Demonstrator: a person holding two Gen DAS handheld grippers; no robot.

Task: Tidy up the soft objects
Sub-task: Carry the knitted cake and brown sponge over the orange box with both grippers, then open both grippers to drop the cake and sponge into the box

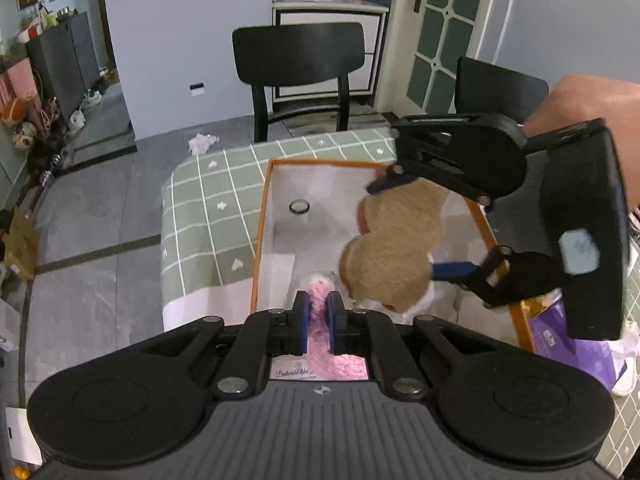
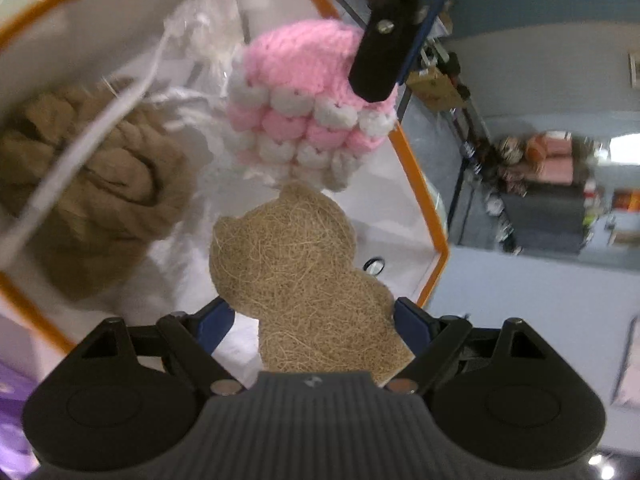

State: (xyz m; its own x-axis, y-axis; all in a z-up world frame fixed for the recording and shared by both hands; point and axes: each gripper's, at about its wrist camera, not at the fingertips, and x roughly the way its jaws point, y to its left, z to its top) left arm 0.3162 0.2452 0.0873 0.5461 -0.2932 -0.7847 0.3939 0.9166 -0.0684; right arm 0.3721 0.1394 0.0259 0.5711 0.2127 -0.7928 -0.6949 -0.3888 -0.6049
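Sorting is partway: beige twisted yarn bundle point(image 2: 88, 200) lies in the orange-rimmed white box point(image 1: 260, 216), left gripper point(image 1: 317, 312) clamps pink-and-white knitted piece point(image 2: 304, 120), right gripper point(image 2: 312, 316), jaws wide, cradles tan coir-fibre pad point(image 2: 304, 280) above it.

two close wrist views, facing, over one shared box point(image 1: 260, 240)

Chunky pink-and-white knitted yarn piece point(image 2: 304, 108); coarse, wiry tan fibre pad point(image 2: 304, 276) (matt, scratchy-looking); smooth white box point(image 1: 280, 216), orange-edged; matt black plastic left gripper point(image 1: 317, 312)
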